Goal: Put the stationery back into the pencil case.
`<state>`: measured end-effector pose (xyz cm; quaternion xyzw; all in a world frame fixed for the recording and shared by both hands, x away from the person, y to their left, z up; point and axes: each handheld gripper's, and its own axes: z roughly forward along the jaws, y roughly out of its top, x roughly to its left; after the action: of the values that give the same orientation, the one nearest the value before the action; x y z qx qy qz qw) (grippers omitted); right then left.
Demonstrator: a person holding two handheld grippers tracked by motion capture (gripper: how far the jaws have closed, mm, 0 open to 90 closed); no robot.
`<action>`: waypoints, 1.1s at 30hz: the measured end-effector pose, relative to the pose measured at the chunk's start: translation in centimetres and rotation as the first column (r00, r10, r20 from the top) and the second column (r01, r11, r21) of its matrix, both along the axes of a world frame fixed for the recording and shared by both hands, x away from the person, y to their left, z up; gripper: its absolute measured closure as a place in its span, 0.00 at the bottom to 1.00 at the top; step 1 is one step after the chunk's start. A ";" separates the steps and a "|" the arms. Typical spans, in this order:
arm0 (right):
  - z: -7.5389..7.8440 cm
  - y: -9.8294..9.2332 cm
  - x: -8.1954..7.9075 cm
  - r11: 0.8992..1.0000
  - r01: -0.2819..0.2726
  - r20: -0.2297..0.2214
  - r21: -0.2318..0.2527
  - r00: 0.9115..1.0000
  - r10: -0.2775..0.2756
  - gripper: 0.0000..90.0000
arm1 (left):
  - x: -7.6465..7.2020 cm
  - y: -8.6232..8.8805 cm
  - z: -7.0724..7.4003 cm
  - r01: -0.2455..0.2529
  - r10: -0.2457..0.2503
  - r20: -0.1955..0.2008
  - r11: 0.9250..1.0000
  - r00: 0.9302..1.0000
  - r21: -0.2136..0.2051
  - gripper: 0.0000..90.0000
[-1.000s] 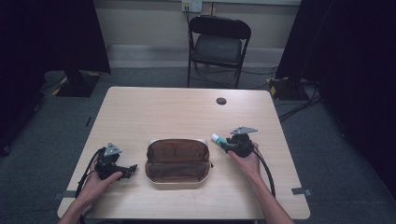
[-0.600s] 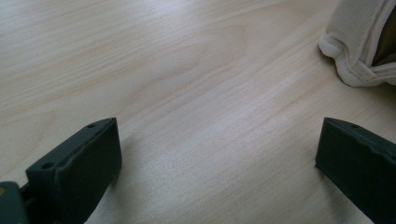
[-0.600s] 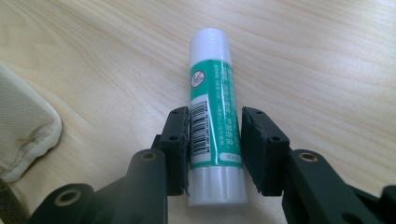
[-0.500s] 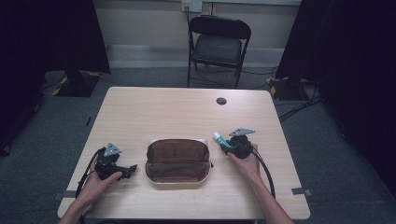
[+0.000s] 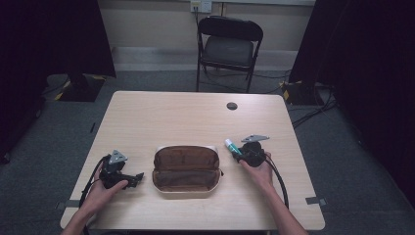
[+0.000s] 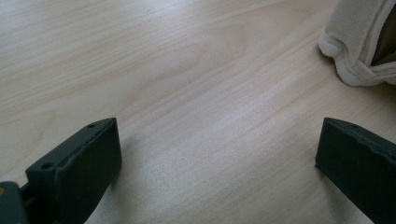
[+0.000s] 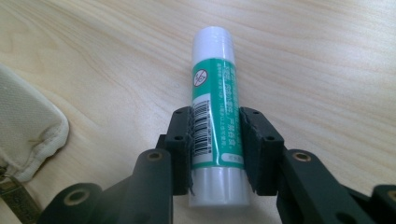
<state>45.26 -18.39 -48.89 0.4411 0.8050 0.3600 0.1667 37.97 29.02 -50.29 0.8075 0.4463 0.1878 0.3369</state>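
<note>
A green-and-white glue stick [image 7: 214, 70] lies on the wooden table, cap pointing away. My right gripper [image 7: 215, 140] is shut on its lower half, both pads pressing its sides; the jaws have just been closing on it. From above, the glue stick [image 5: 230, 144] juts out up-left of the right gripper [image 5: 238, 153], right of an open brown pouch [image 5: 186, 166] with a cream outside. My left gripper [image 5: 135, 178] rests on the table left of the pouch. Its jaws stand wide open [image 6: 217, 154] over bare wood, with the pouch corner [image 6: 355, 46] ahead at the right.
The cream edge of the pouch [image 7: 23, 126] lies just left of the right gripper. A small black round cap [image 5: 232, 105] sits on the far part of the table [image 5: 195, 112]. A black folding chair [image 5: 230, 44] stands behind the table.
</note>
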 end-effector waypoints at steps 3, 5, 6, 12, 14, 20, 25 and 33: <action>0.3 -0.2 -0.1 1.000 0.003 -0.002 0.023 1.000 -0.003 0.74 | 0.0 0.0 0.0 -0.001 0.001 0.000 1.000 1.000 -0.001 0.00; 0.6 -0.3 -0.2 0.999 0.005 -0.001 0.040 1.000 -0.005 0.74 | 0.0 0.0 0.0 -0.001 0.001 0.000 1.000 1.000 -0.001 0.00; 0.8 -0.4 -0.3 0.999 0.003 0.005 0.044 1.000 -0.004 0.74 | 0.0 0.0 0.0 -0.001 0.001 0.000 1.000 1.000 0.000 0.00; 2.0 -0.9 -0.9 0.997 -0.001 0.029 0.075 1.000 -0.001 0.74 | 0.0 0.0 0.0 -0.001 0.001 0.000 1.000 1.000 0.000 0.00; 2.4 -1.1 -1.0 0.996 -0.008 0.035 0.088 0.999 0.005 0.74 | 0.0 0.0 0.0 0.000 0.000 0.000 1.000 1.000 0.000 0.00; 3.5 -1.6 -1.6 0.992 -0.017 0.055 0.124 0.998 0.010 0.74 | 0.0 0.0 0.0 0.000 0.000 0.000 1.000 1.000 0.000 0.00; 4.6 -1.9 -2.2 0.990 -0.030 0.084 0.141 0.996 0.018 0.74 | 0.0 0.0 0.0 -0.001 0.001 0.001 1.000 1.000 0.000 0.00; 6.4 -1.4 -2.9 0.981 -0.069 0.122 0.179 0.991 0.048 0.74 | 0.0 0.0 0.0 -0.001 0.001 0.000 1.000 1.000 -0.001 0.00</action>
<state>42.38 -19.81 -42.51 0.4088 0.7699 0.4625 0.1616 37.96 29.02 -50.30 0.8072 0.4467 0.1877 0.3372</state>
